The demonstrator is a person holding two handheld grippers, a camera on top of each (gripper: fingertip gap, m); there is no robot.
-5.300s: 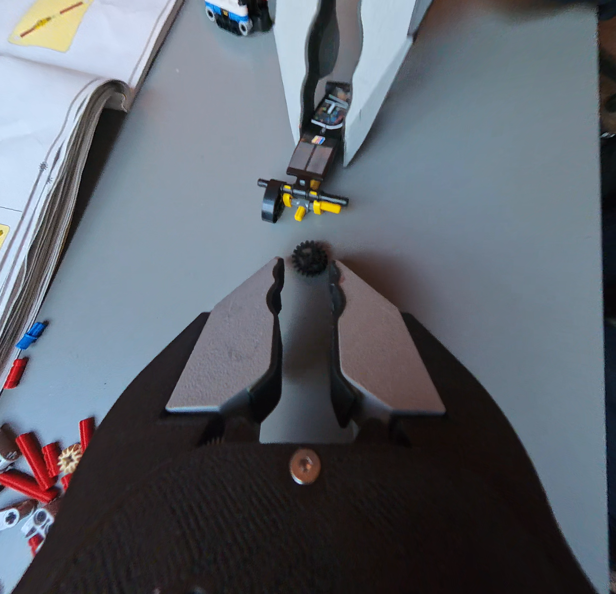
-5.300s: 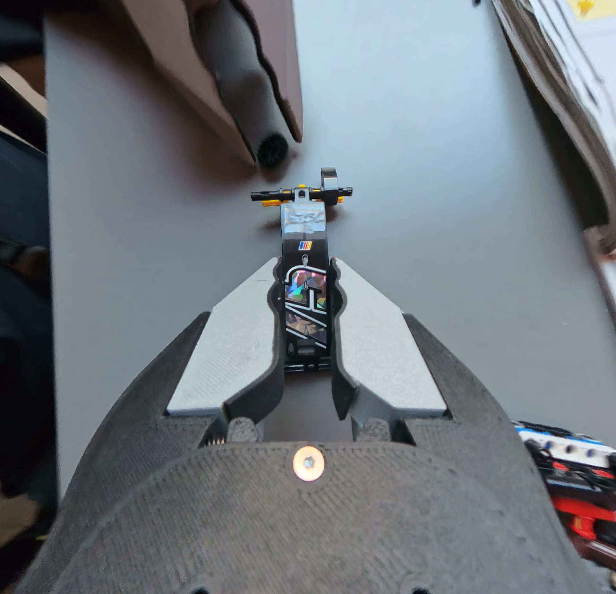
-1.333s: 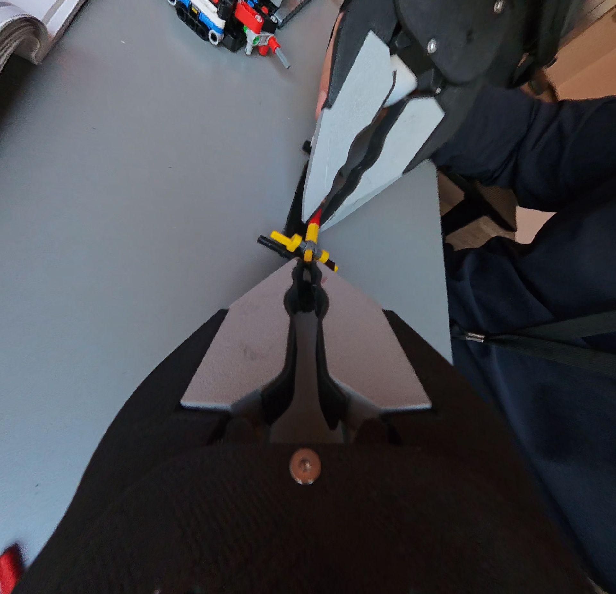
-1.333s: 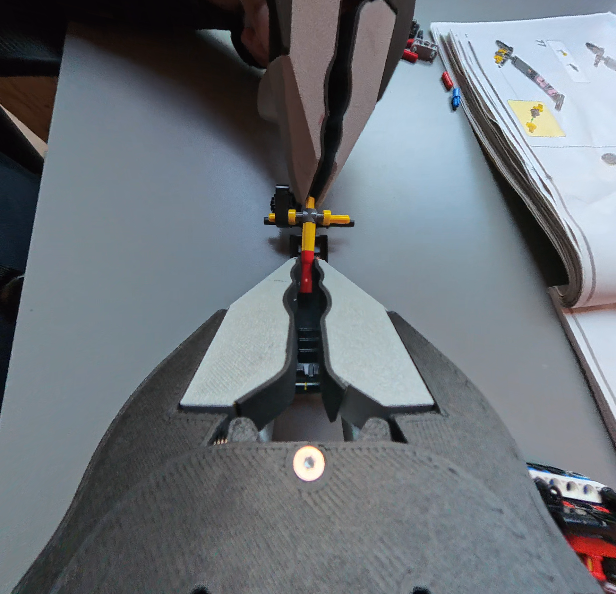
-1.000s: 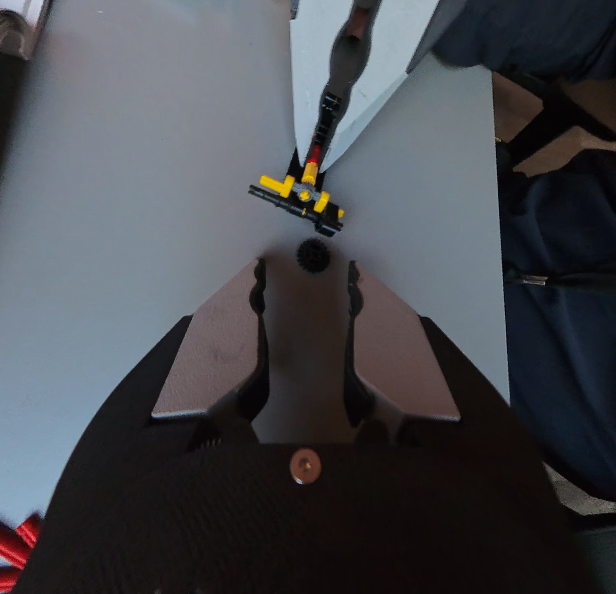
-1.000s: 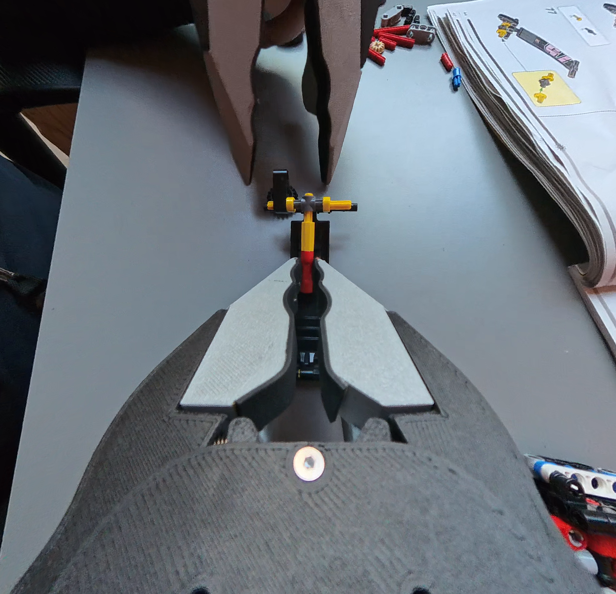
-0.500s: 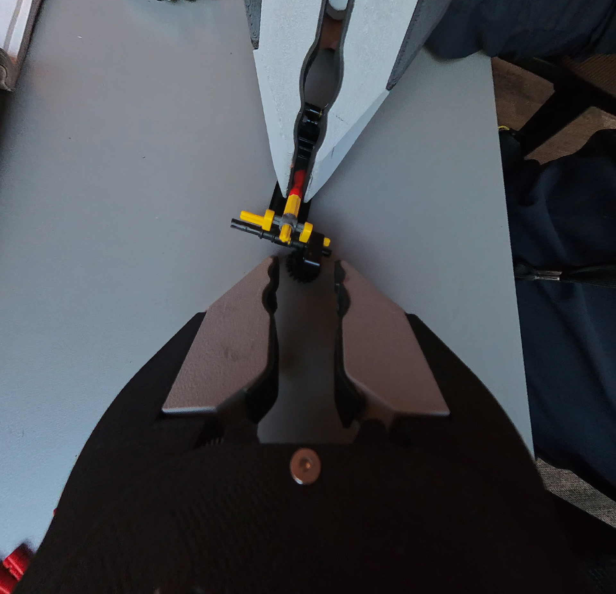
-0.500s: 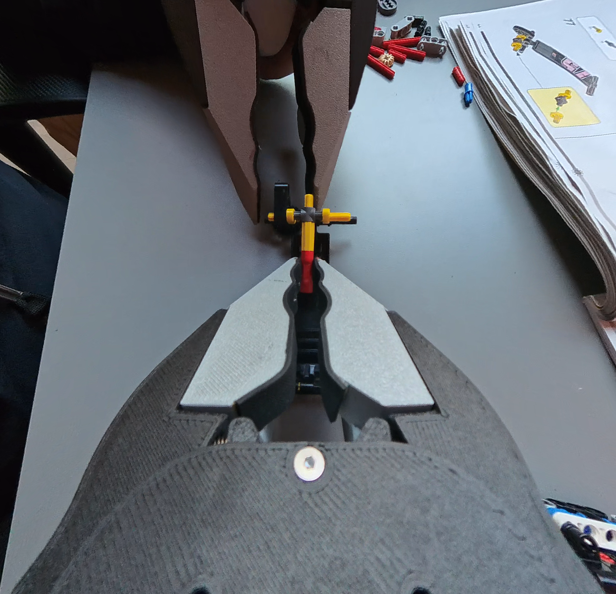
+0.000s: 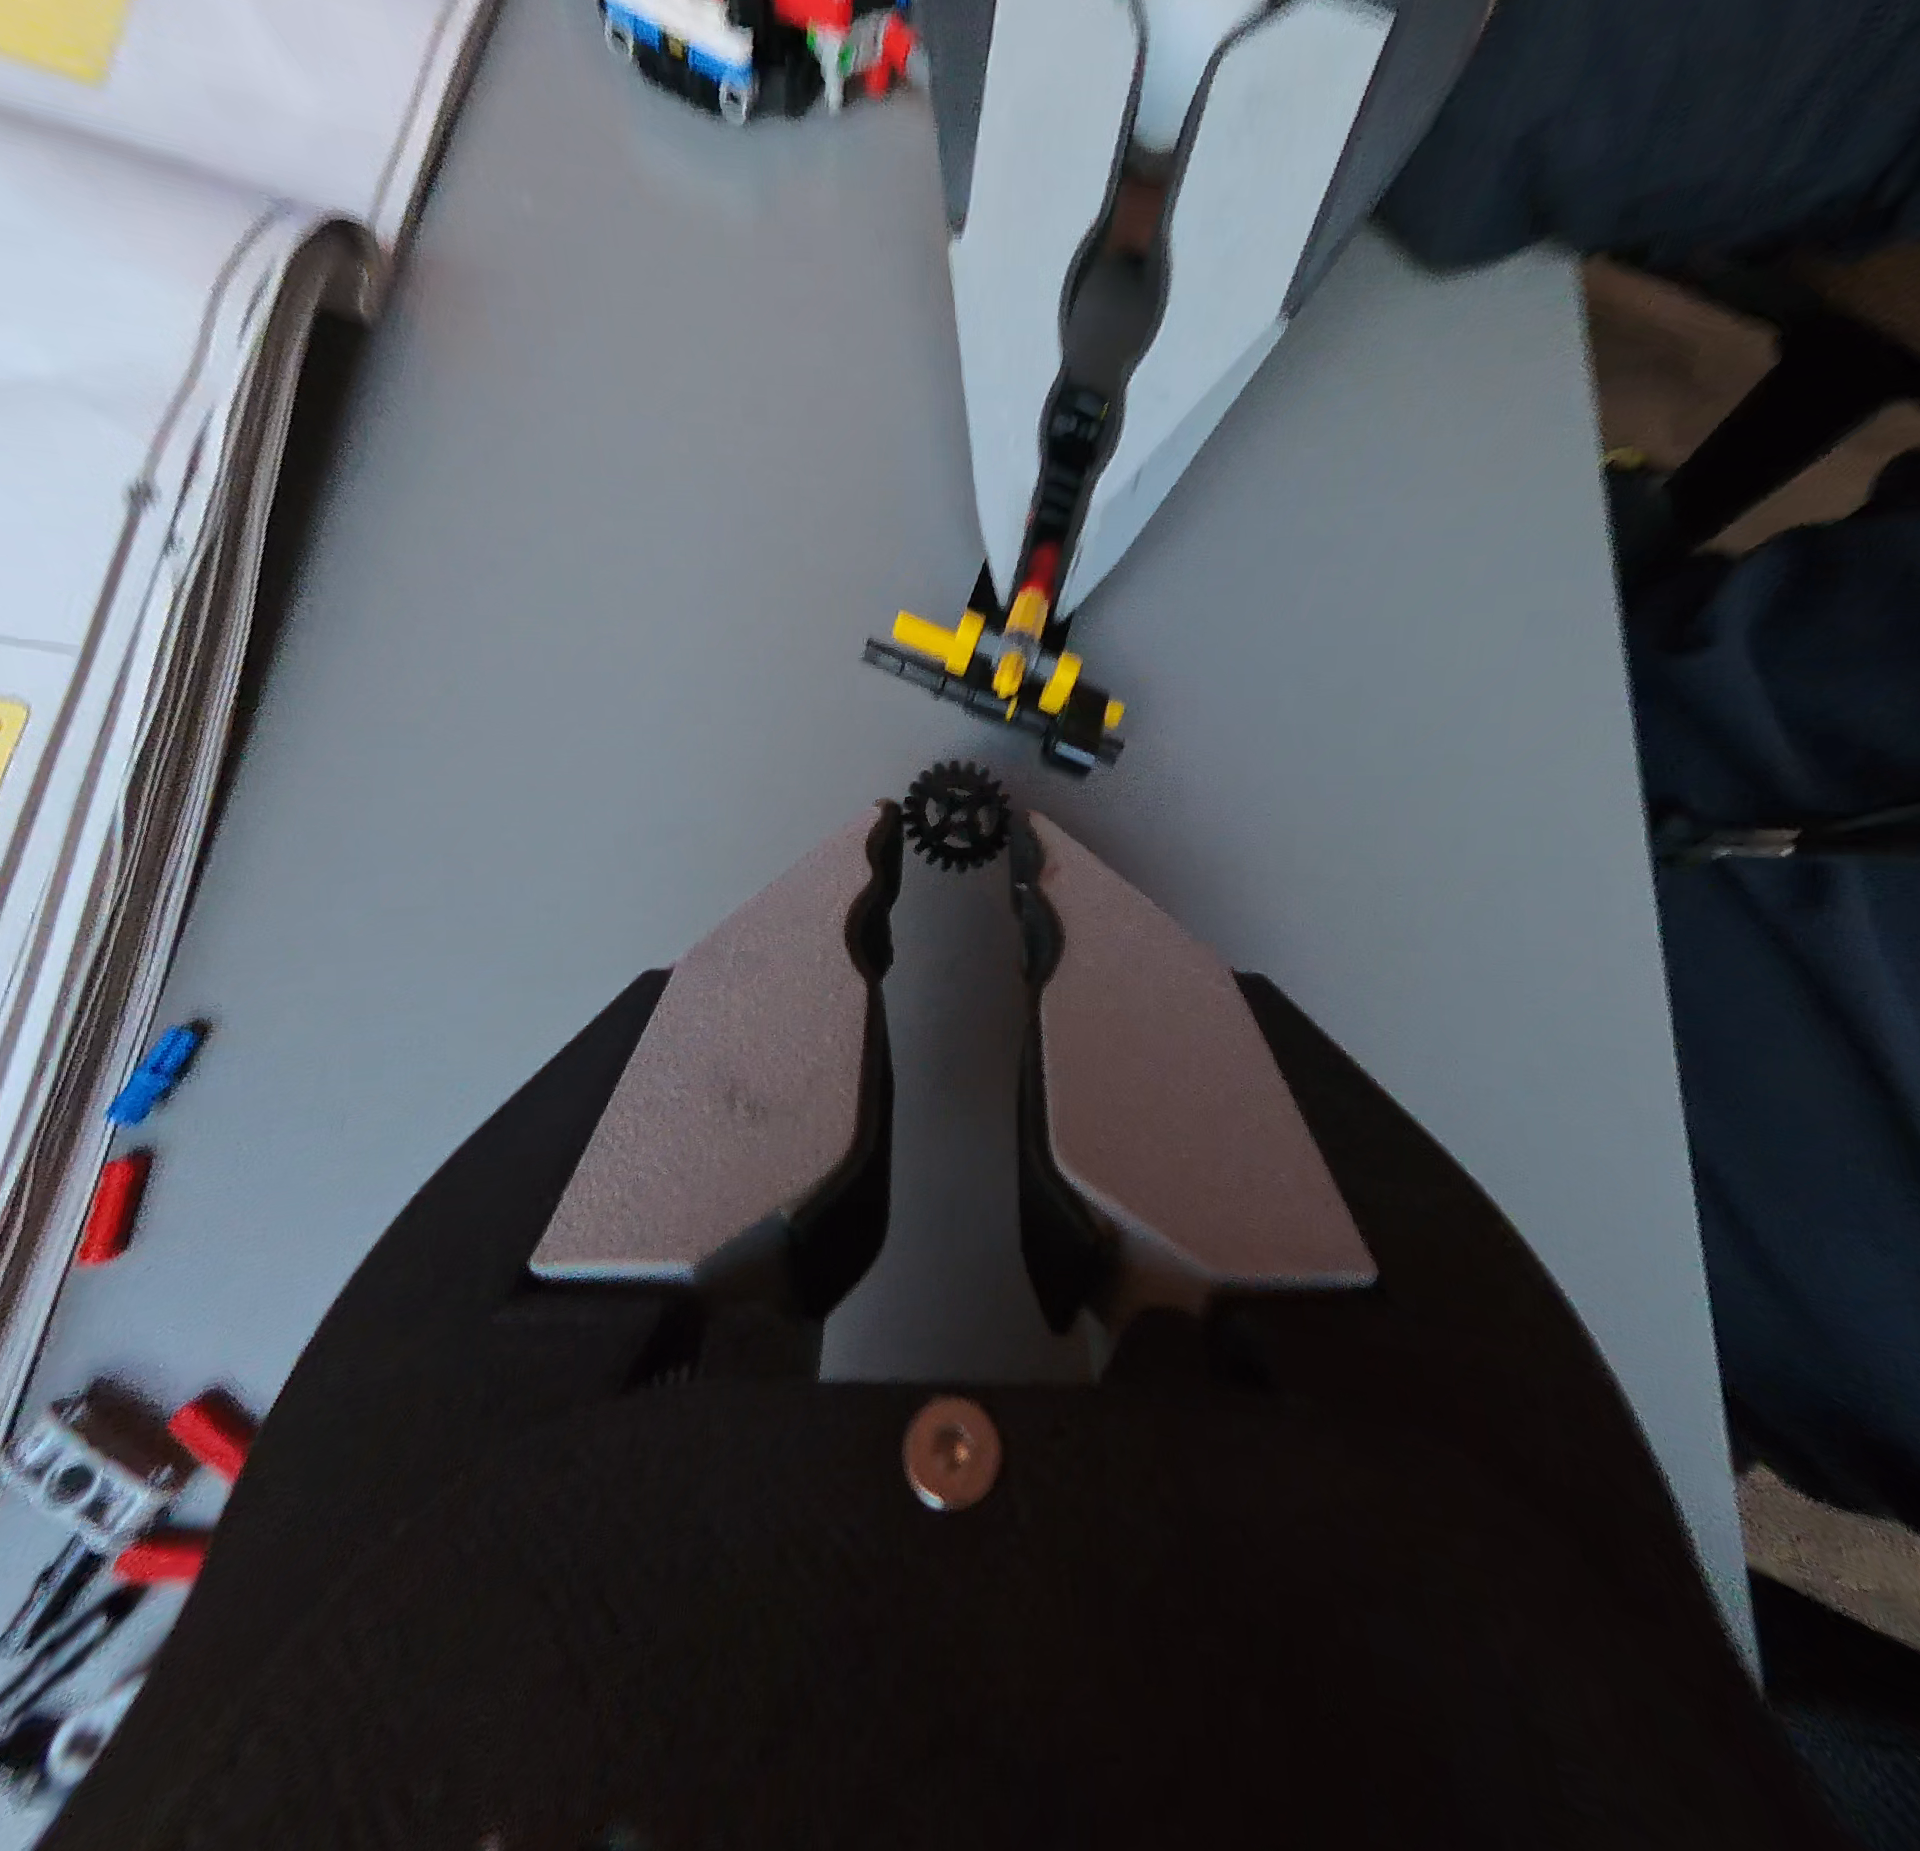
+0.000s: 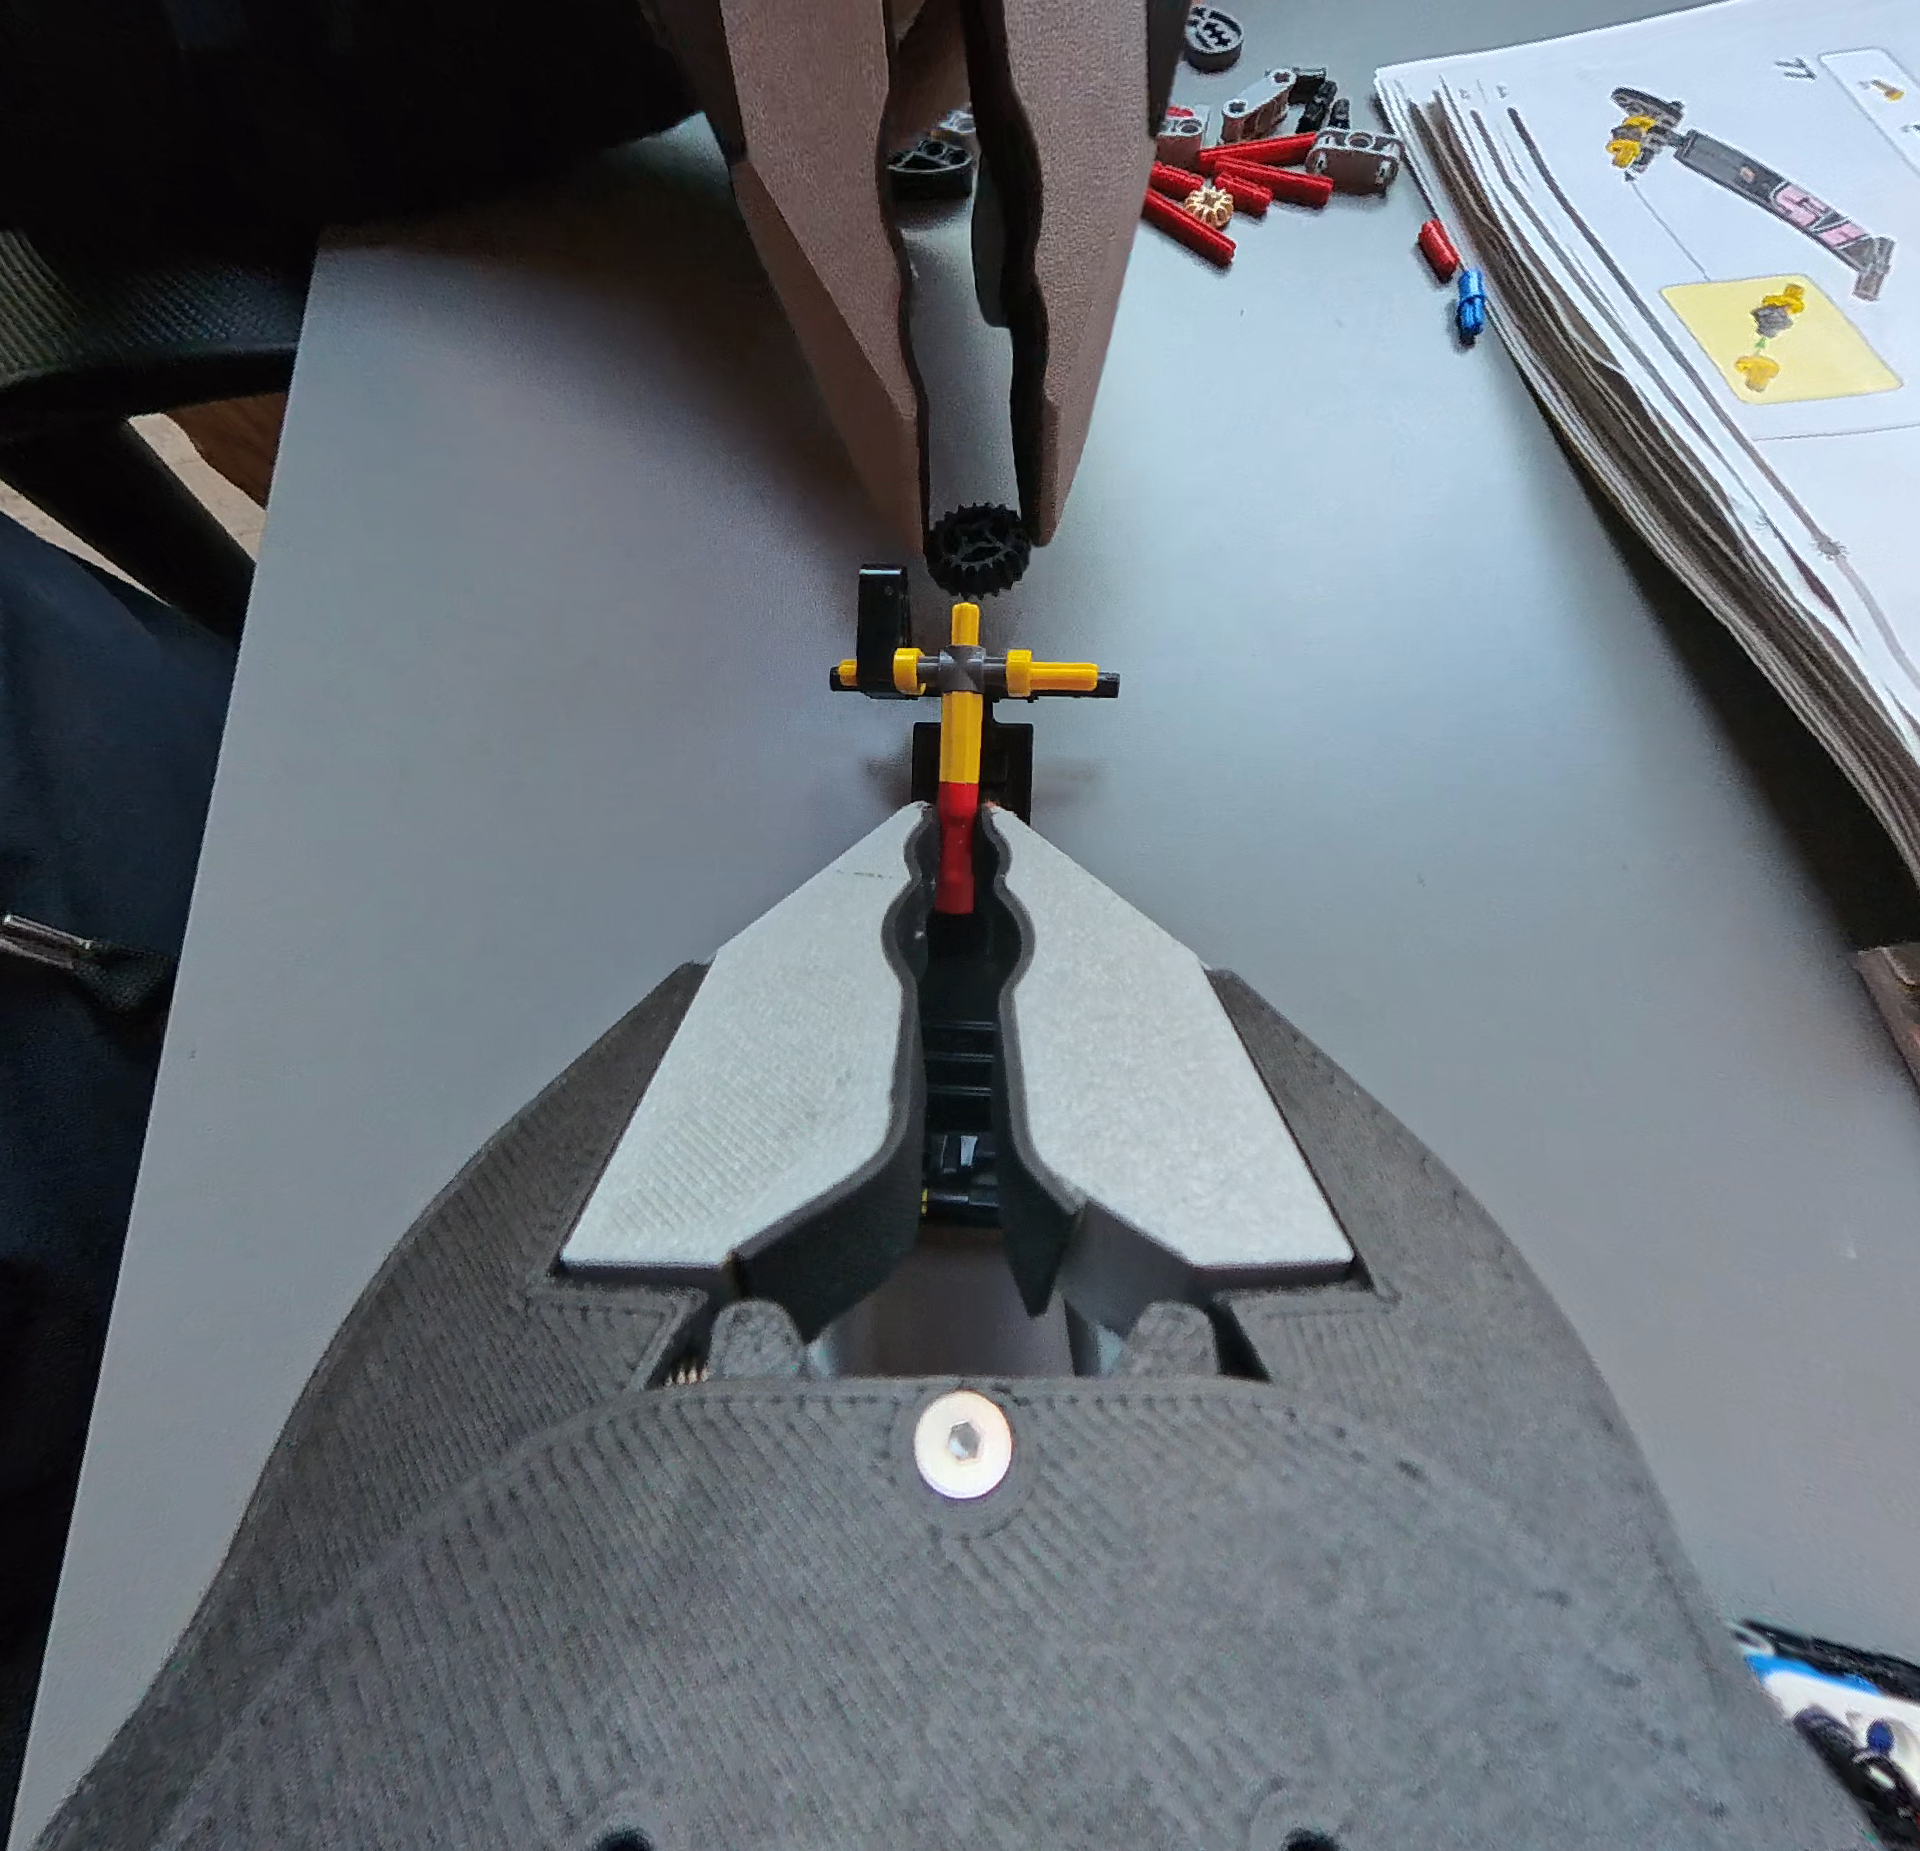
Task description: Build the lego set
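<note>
My left gripper (image 9: 956,830) is shut on a small black gear (image 9: 954,816), with both fingertips against its toothed rim, just above the grey table (image 9: 623,554). The right wrist view shows the same gear (image 10: 977,549) pinched at the tips of the left gripper (image 10: 982,534). My right gripper (image 10: 958,814) is shut on a black brick assembly with a red and yellow axle and a yellow cross shaft (image 10: 961,674). The gear sits just short of that axle's free end. The assembly also shows in the left wrist view (image 9: 997,674), sticking out of the right gripper (image 9: 1039,575).
An open instruction booklet (image 10: 1714,295) lies along one side of the table and also shows in the left wrist view (image 9: 125,347). Loose red, grey and black parts (image 10: 1236,175) lie beside it. A partly built model (image 9: 748,4) stands beyond. The table edge (image 9: 1621,866) is close by. Left tips to right tips: about 5 centimeters.
My left jaws, which were wide open around the free-standing gear, have closed onto it, and the left gripper has drawn back a little from the assembly. My right gripper keeps its hold.
</note>
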